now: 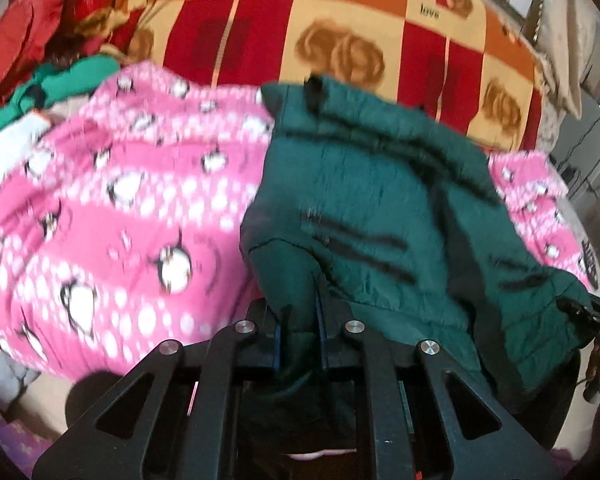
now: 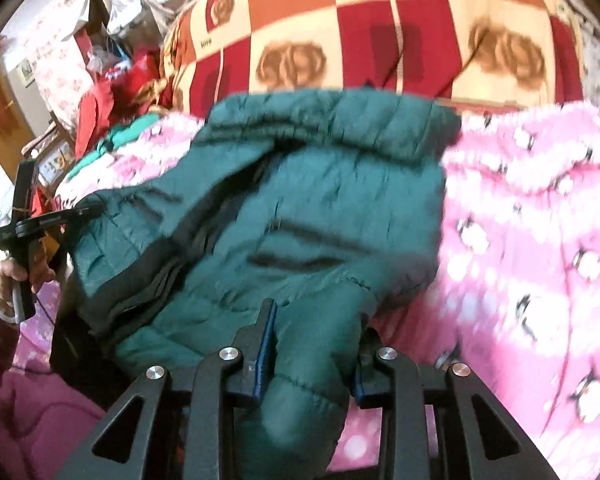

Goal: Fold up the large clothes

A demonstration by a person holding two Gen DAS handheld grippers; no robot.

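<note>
Bed (image 1: 340,32), checked cover, upper frame. Pink blanket (image 1: 120,200), mid-frame. Green jacket (image 1: 380,200) on it, centre, long axis running away from both tongs. Left gripper (image 1: 300,336) and right gripper (image 2: 310,356) each pinch its near edge.

Left wrist: close, facing bed's far edge | Right wrist: same | Shared: green jacket (image 1: 380,208) (image 2: 300,208), pink blanket (image 1: 112,208) (image 2: 540,240)

A bed fills the room, spread with a red, orange and cream checked sheet (image 1: 340,20) printed "love". A pink penguin-patterned blanket (image 1: 100,208) lies over it. Cluttered furniture (image 2: 60,60) stands at the far left in daylight.
</note>
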